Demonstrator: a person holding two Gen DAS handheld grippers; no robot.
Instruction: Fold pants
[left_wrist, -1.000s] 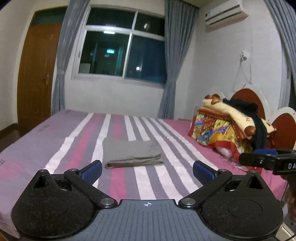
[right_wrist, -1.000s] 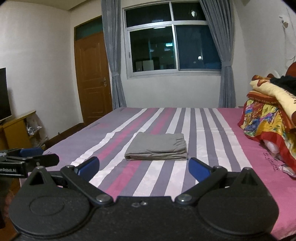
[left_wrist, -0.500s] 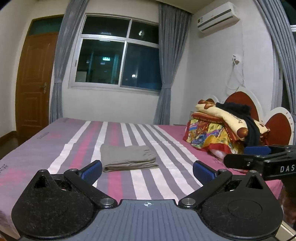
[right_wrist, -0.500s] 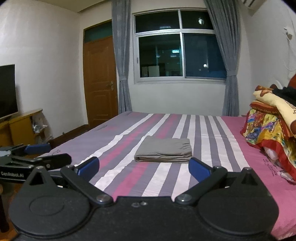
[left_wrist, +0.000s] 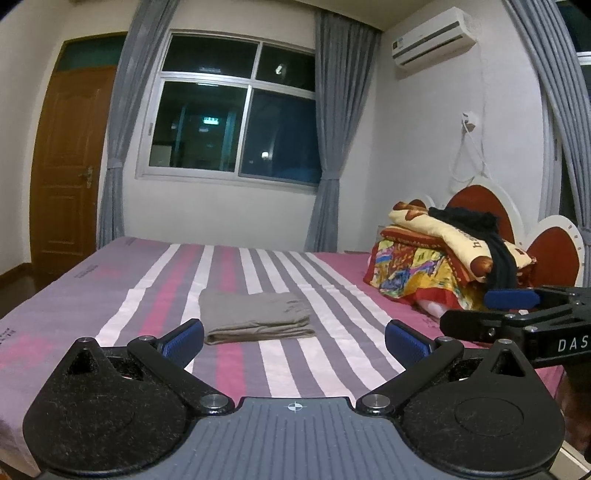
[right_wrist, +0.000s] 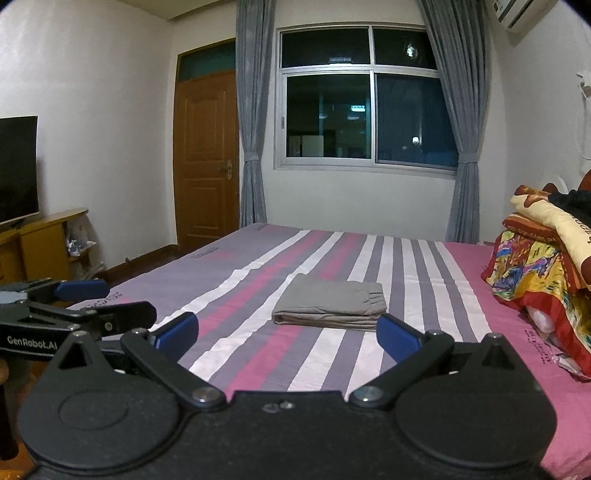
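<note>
Stretching ahead of both tools, the pink-and-purple striped bed (left_wrist: 332, 295) carries the folded grey fabric pants (left_wrist: 255, 314) — lying flat beyond the left gripper (left_wrist: 295, 341) and right gripper (right_wrist: 288, 338), both spread wide, empty.

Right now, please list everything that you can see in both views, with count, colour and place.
folded pants: one, grey, middle of the bed
bed sheet: one, pink, purple and white stripes, covers the bed
bedding pile: one, multicoloured with a black garment on top, at the headboard
headboard: one, red and white, right
window: one, dark, far wall
curtains: two, grey, beside the window
door: one, brown, left of the window
air conditioner: one, white, upper right
television: one, black, far left
left claw: open, empty
right claw: open, empty
</note>
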